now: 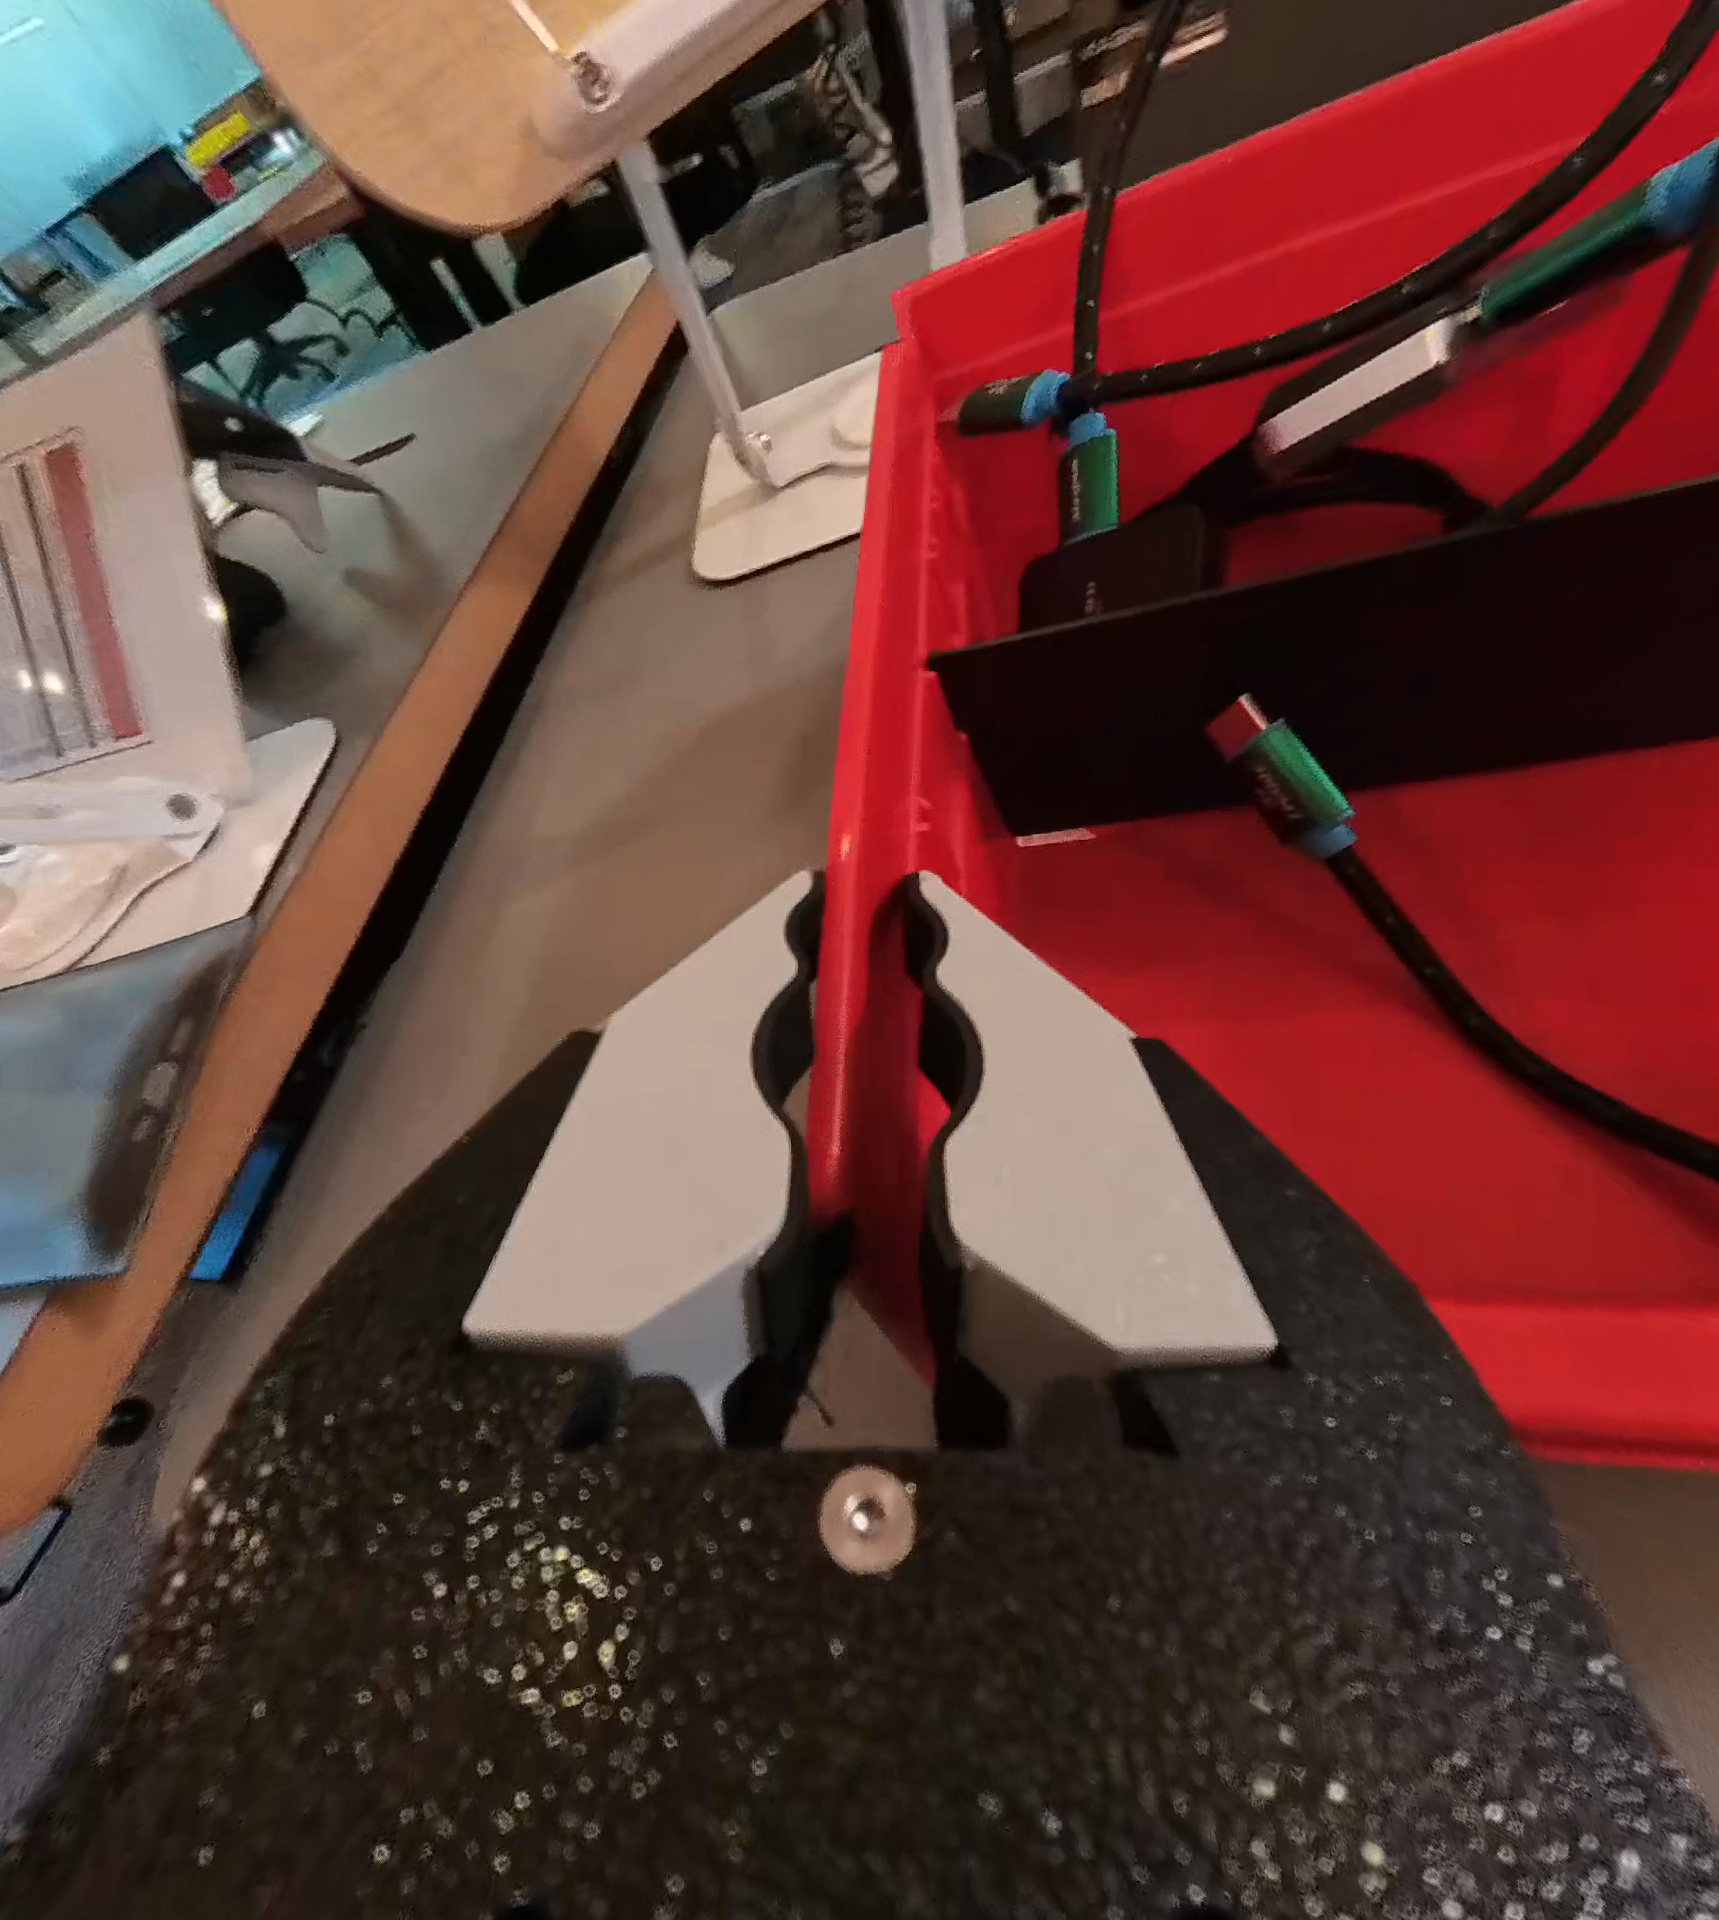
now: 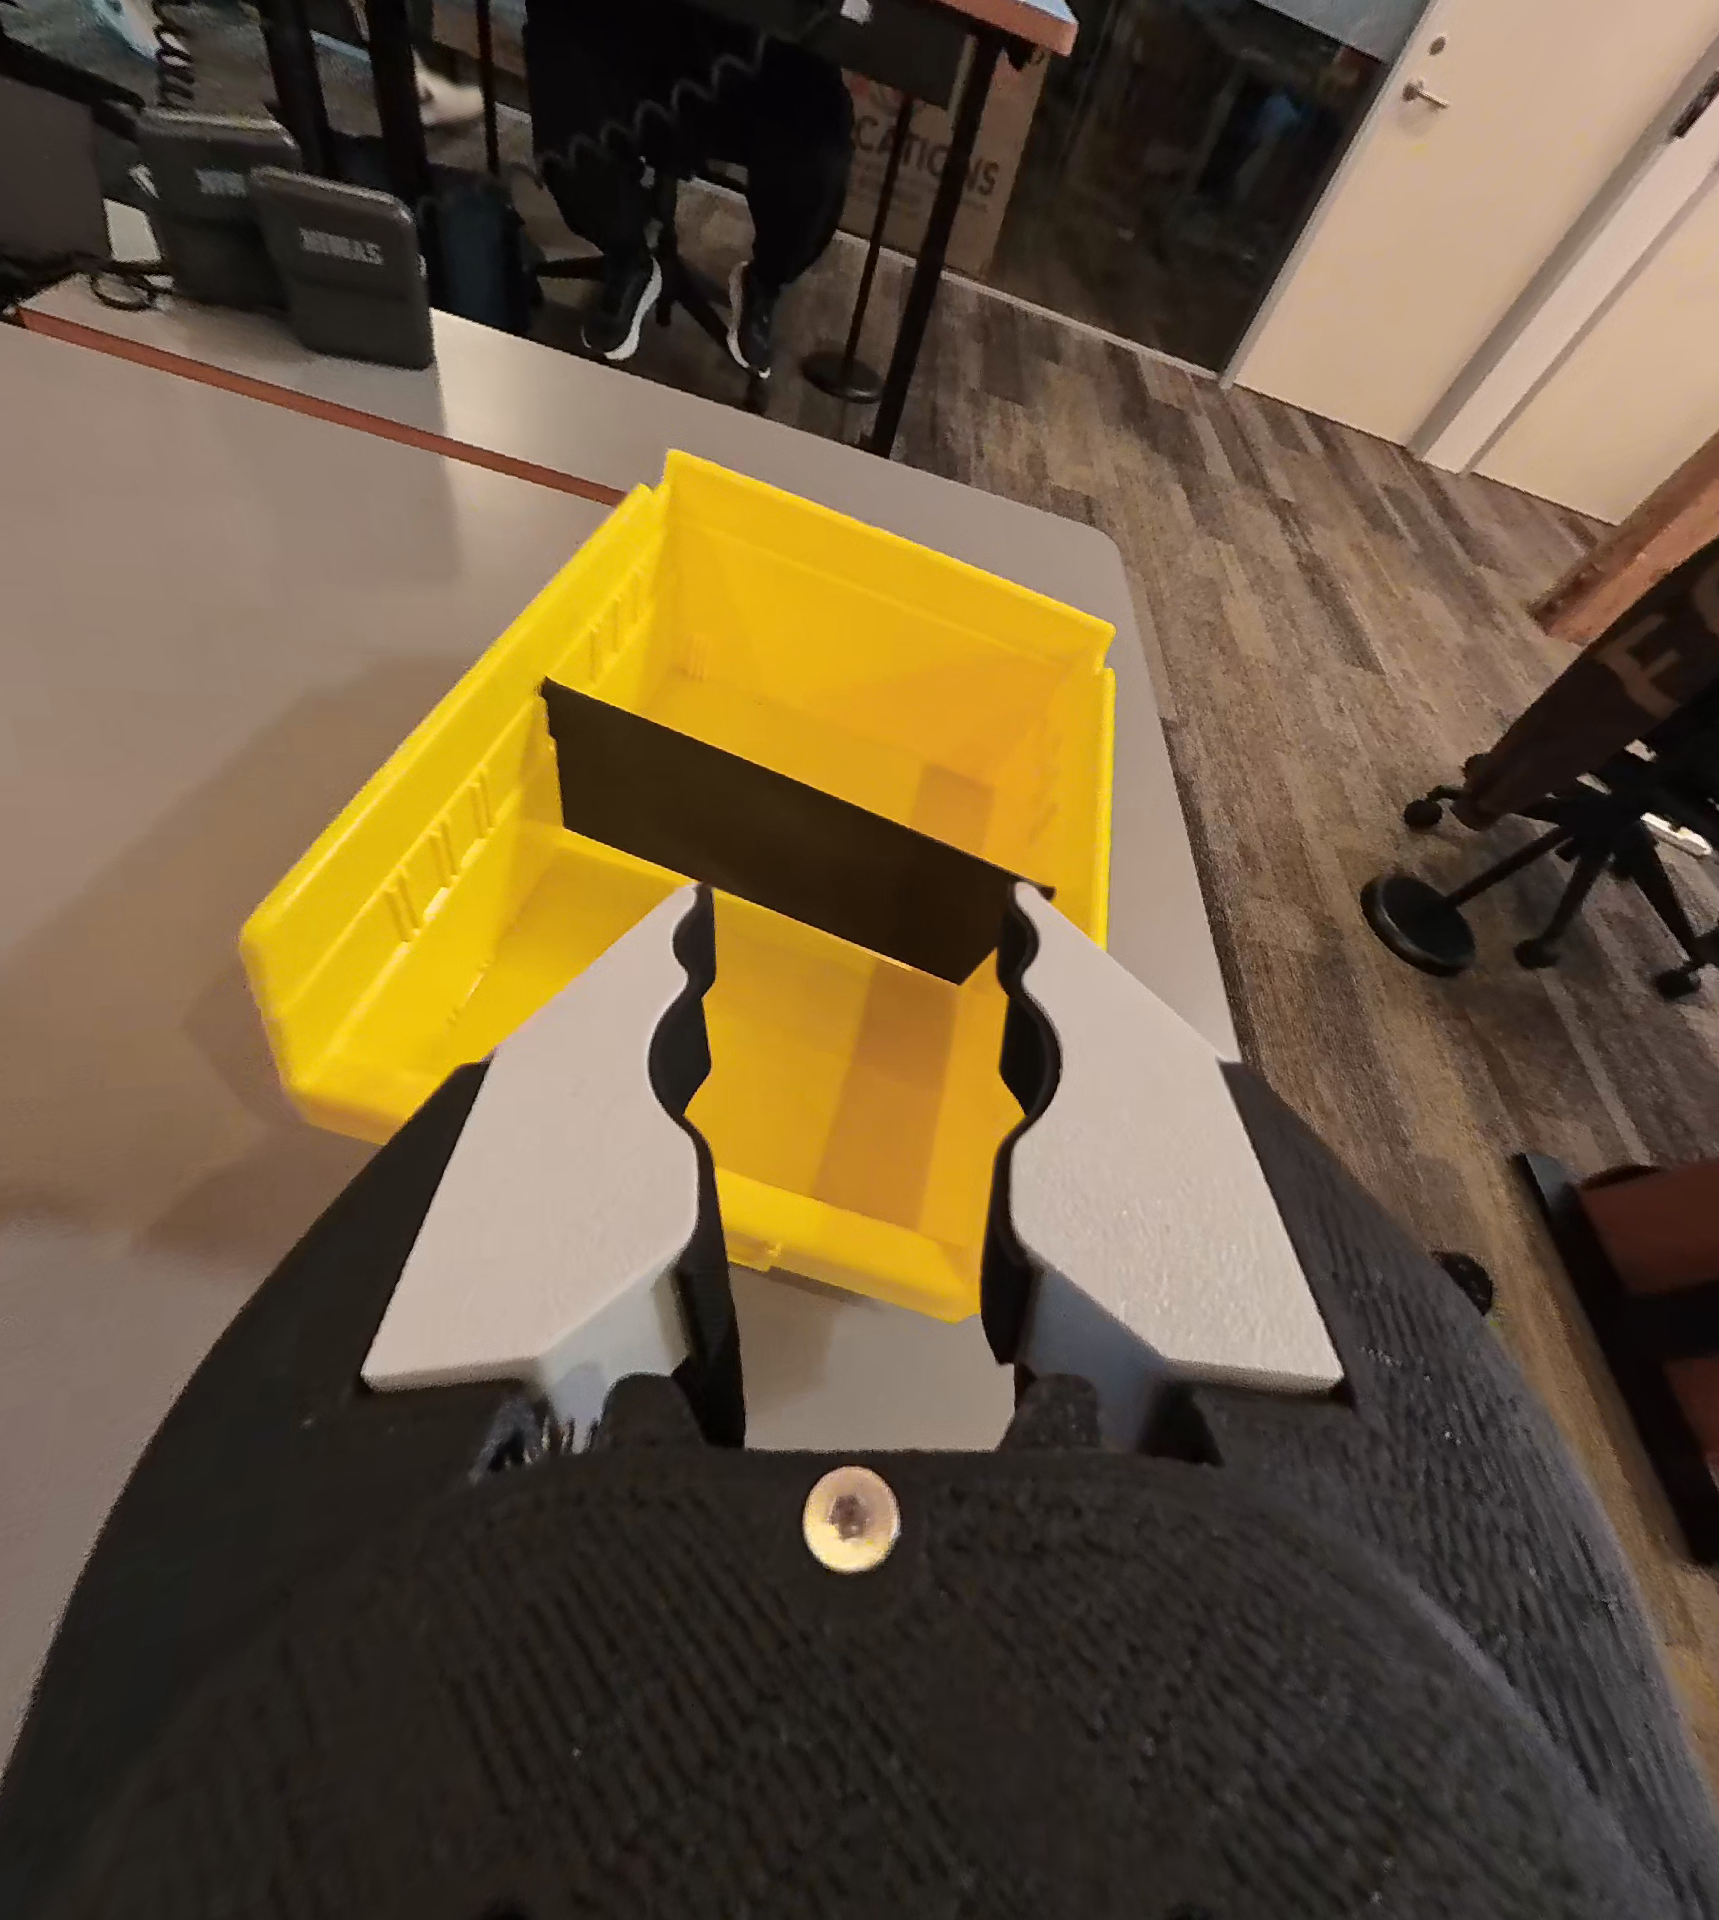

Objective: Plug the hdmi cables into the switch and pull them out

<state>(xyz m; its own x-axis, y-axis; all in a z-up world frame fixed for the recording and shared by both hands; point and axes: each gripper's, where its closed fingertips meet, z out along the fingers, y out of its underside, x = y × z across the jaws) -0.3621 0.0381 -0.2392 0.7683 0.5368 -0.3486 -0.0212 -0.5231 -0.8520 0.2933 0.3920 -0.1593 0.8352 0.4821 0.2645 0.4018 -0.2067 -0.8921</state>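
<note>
Red bin (image 1: pixel 1354 1195) holds three green-ended cables (image 1: pixel 1291 790).

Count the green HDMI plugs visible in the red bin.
4. One plug lies in front of the black divider. One goes into the black switch. One is by the left wall, and one is at the rear. Others may be hidden.
</note>
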